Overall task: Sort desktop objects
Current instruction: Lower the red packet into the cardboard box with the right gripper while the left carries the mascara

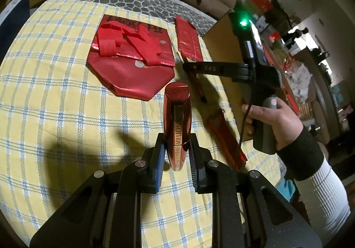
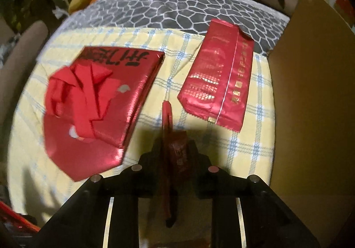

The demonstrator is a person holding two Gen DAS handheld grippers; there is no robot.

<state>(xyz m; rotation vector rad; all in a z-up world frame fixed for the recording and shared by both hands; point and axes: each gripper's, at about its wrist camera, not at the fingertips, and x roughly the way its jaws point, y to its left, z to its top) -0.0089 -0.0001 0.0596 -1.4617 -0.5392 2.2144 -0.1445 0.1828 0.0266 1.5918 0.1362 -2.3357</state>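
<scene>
Left wrist view shows the left gripper [image 1: 176,152] with its fingers clamped on a red mascara tube [image 1: 177,124], held above the table [image 1: 55,97] with its yellow checked cloth. Ahead lie a folded red bag [image 1: 131,63] and a red packet [image 1: 188,39]. A hand [image 1: 273,123] holds the right gripper [image 2: 174,152], whose fingers stand narrow around a thin red object [image 2: 166,119]; blur and shadow hide what it is.
</scene>
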